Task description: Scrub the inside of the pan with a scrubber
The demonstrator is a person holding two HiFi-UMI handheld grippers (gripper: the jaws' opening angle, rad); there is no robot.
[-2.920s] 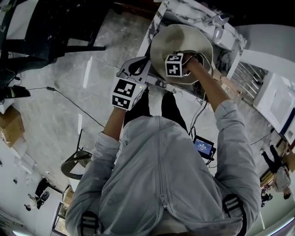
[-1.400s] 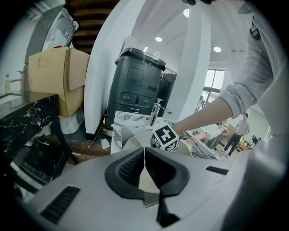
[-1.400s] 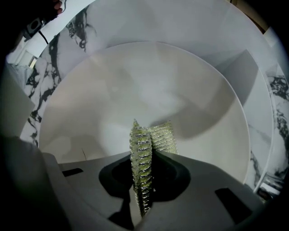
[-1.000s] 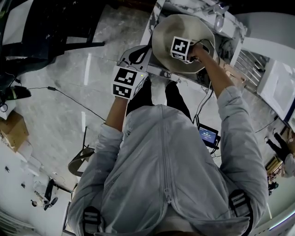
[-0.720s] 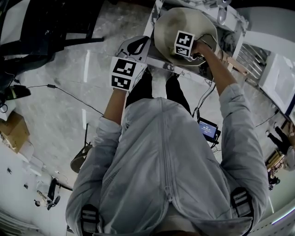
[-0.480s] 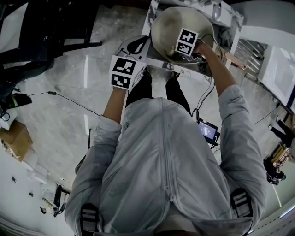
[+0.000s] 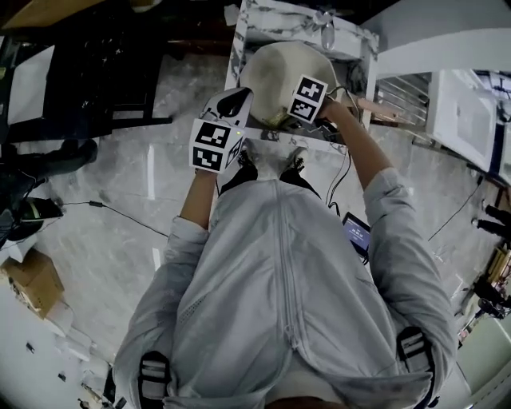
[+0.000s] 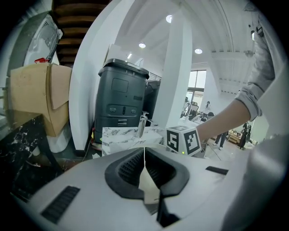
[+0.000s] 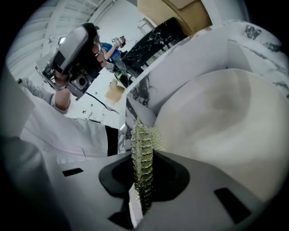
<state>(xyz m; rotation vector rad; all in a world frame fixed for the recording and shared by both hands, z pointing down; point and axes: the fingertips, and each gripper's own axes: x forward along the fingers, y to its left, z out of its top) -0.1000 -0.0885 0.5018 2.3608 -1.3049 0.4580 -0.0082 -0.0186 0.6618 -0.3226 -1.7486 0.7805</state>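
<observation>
A cream pan (image 7: 275, 68) sits in a marble-edged sink. In the head view my right gripper (image 7: 306, 97) is over the pan's near right part, its jaws hidden under the marker cube. In the right gripper view it (image 9: 143, 149) is shut on a yellow-green mesh scrubber (image 9: 143, 167), which stands edge-on against the pan's pale inner wall (image 9: 216, 122). My left gripper (image 7: 235, 101) is at the pan's left edge. In its own view the left gripper (image 8: 145, 155) is shut on a thin cream part of the pan (image 8: 148, 184).
The marble sink surround (image 7: 263, 20) carries a tap (image 7: 326, 24) at the back. A metal rack (image 7: 399, 96) lies to the right. The left gripper view shows a dark bin (image 8: 122, 99), cardboard (image 8: 45, 94) and the tap (image 8: 141, 124). A small screen (image 7: 357, 233) hangs at the person's side.
The right gripper has slid with the scrubber from the pan's middle toward its near right side. The left gripper has stayed at the pan's left edge. The head view has shifted.
</observation>
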